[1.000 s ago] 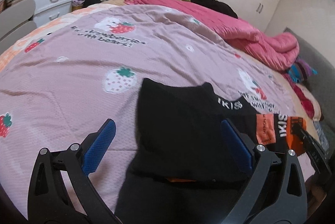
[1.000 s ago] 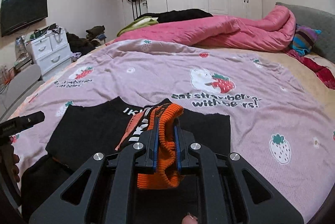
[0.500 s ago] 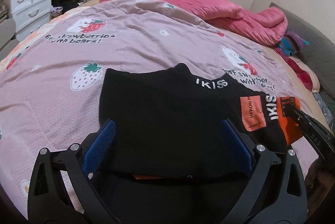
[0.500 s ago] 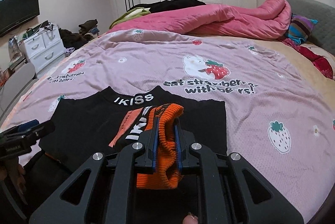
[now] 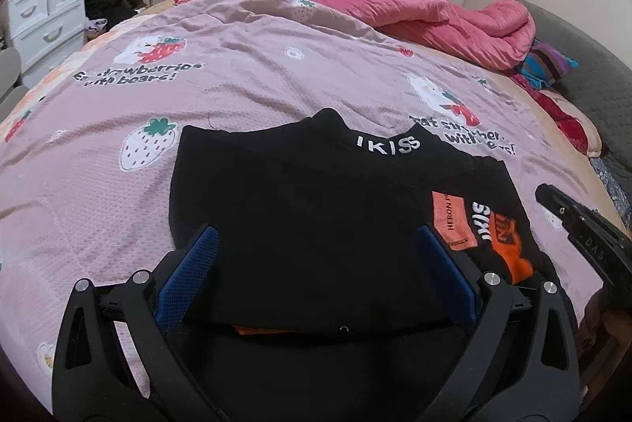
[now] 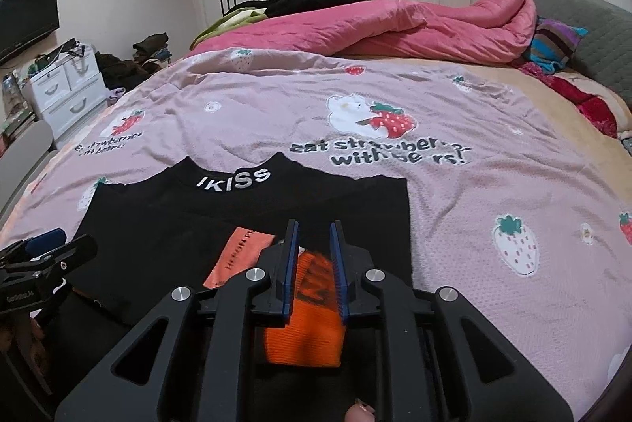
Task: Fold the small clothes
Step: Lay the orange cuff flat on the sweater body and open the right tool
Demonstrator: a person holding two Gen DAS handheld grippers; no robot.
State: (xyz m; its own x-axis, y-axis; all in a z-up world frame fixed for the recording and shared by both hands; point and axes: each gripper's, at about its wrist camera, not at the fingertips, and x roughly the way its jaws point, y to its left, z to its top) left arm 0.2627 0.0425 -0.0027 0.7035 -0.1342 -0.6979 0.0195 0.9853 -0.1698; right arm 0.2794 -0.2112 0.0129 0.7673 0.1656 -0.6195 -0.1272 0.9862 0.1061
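- Black sweater [image 5: 300, 209] lies flat on the strawberry-print bedspread [image 5: 245, 66], near the bedspread's near edge; collar with white lettering points toward the far edge, hem toward the person.
- Its long axis, collar to hem, runs away from both grippers; the near part looks doubled over, an orange strip peeking out under the fold.
- Left gripper [image 5: 316, 272]: jaws spread wide, blue pads straddling the near-left part of the sweater, nothing pinched; whether the pads touch the cloth I cannot tell.
- Right gripper [image 6: 314, 256]: jaws narrow and opening; the orange cuff [image 6: 304, 323] of a sleeve sits between the pads, which appear to be loosening off it.
- Sleeve with the cuff lies folded in across the sweater's right side, beside an orange label patch [image 5: 450, 220].
- Key relation, as I judge it: the right gripper is directly over the cuff, on the sweater's right-hand side; the left is nearer the hem and the left edge, so the next fold of the body falls to it.
- Hidden: hem and near edge sit behind both grippers' frames; the left sleeve is not to be made out; black on black hides the fold lines.
- Pink quilt [image 6: 395, 27] bunches along the bedspread's far edge, well apart.
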